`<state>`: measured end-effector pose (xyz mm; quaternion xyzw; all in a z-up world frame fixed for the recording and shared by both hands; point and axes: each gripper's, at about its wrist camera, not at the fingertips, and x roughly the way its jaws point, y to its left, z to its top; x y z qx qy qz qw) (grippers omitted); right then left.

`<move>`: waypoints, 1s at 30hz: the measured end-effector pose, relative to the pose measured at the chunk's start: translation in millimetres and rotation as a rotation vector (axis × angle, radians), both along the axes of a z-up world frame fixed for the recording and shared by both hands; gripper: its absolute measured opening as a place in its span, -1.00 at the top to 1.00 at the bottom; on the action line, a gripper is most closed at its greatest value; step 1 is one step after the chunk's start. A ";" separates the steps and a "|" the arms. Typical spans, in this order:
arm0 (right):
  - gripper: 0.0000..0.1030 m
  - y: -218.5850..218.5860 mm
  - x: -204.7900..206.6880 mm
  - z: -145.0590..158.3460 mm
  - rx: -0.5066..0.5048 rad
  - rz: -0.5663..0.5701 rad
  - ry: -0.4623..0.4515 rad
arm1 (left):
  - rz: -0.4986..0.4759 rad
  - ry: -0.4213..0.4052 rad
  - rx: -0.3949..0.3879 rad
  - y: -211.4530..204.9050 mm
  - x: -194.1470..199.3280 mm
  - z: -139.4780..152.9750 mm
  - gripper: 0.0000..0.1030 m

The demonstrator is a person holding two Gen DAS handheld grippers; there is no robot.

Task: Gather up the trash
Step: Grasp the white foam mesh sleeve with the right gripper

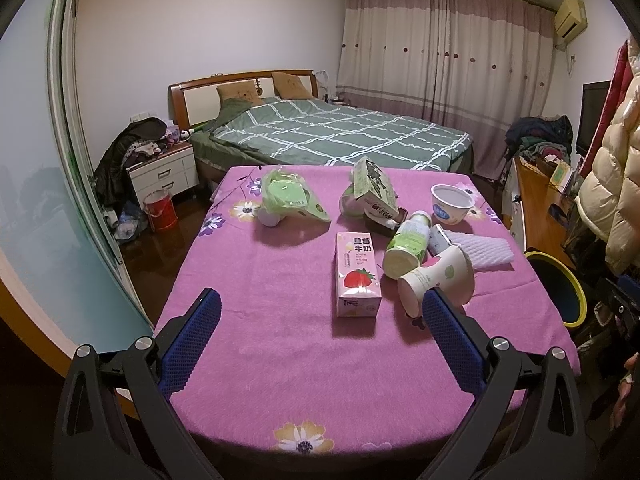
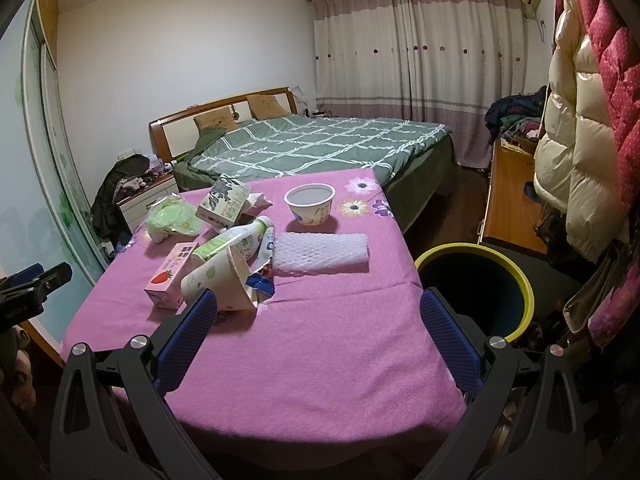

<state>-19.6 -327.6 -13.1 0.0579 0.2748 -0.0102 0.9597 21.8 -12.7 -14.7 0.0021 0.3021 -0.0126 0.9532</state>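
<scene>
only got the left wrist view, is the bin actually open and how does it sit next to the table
Observer: Yes, the yellow-rimmed bin is open-topped, standing on the floor just off the table's right edge.
Operator: whats nearest it on the table
Observer: The white foam sleeve, lying flat near that edge.
Operator: right tool holding anything
Observer: No, the right tool is open with nothing in it, above the cloth.

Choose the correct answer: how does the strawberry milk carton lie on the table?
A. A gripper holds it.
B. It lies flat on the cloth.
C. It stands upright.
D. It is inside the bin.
B: the strawberry milk carton lies flat on the purple tablecloth, with no gripper touching it.
</scene>
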 end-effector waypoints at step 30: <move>-0.69 -35.5 239.4 -99.7 -0.029 -0.051 0.322 | -0.029 0.102 -0.019 -15.2 115.7 -45.6 -0.93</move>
